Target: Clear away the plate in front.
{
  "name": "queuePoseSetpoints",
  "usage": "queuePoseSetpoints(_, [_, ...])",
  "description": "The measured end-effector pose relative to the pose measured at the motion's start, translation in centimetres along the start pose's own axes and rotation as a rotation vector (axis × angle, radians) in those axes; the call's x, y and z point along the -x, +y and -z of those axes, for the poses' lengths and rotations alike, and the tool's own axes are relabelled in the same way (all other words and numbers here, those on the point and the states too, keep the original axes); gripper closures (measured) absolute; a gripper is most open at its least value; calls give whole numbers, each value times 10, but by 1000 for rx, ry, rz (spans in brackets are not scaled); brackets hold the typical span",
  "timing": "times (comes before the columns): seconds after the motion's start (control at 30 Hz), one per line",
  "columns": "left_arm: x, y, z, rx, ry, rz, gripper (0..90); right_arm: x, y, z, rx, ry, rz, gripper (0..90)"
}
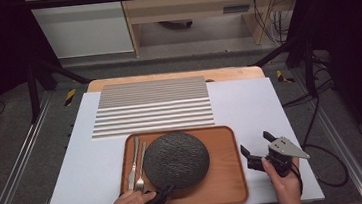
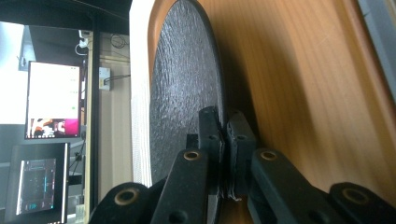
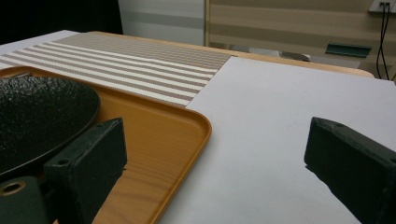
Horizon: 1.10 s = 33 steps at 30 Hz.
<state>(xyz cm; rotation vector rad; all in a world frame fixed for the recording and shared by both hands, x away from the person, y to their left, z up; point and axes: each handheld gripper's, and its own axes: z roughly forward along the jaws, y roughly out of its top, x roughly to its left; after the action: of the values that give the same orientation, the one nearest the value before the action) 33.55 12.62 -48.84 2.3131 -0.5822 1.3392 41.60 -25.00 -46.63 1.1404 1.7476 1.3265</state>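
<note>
Dim studio with black frame rails, a pale cabinet and trailing cables behind; in front, a white-covered tabletop (image 1: 249, 105) with a striped placemat (image 1: 152, 106) at its far side. Nearer, a wooden tray (image 1: 226, 178) carrying a round black plate (image 1: 176, 160), with a fork (image 1: 140, 167) and a knife (image 1: 134, 162) lying side by side on the tray, just left of the plate.

Left gripper (image 1: 163, 193) reaching in from the bottom edge, fingers (image 2: 210, 128) pressed together on the plate's near rim, one above and one below. Right gripper (image 1: 256, 150) hovering over the bare tabletop just right of the tray, fingers (image 3: 93, 158) wide apart, holding nothing.

Plate: rough, pebbled matte surface, thin rim, shallow. Probably stoneware or similar, so stiff, fairly heavy for its size and liable to chip or break if dropped. Textured finish likely to give decent purchase. Held at one edge only, likely to droop and twist in the grip; safer with a deep bite on the rim, a slow level lift, or a second hold on the opposite rim. Cutlery close enough to be nudged by a leftward slide.
</note>
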Motion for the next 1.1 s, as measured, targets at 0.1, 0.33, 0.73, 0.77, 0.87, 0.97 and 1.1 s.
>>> queuePoseSetpoints(0.1, [3,1,-2,-3,-22,2,852,0,0,0,2,0,0,58])
queuePoseSetpoints(0.33, [4,1,-3,-9,-50,0,831,0,0,1,3,0,2,59])
queuePoseSetpoints(0.73, [2,-1,-4,2,-58,34,757,0,0,0,0,1,5,58])
queuePoseSetpoints(0.77, [2,-1,-4,8,-54,41,750,0,0,0,1,1,6,58])
queuePoseSetpoints(0.87, [2,-1,-3,12,-52,47,735,0,0,0,0,1,6,58])
queuePoseSetpoints(0.97, [1,-1,-2,16,-50,49,728,0,0,0,0,1,6,58])
queuePoseSetpoints(1.1, [1,-1,1,26,-53,63,723,0,0,1,1,1,6,58])
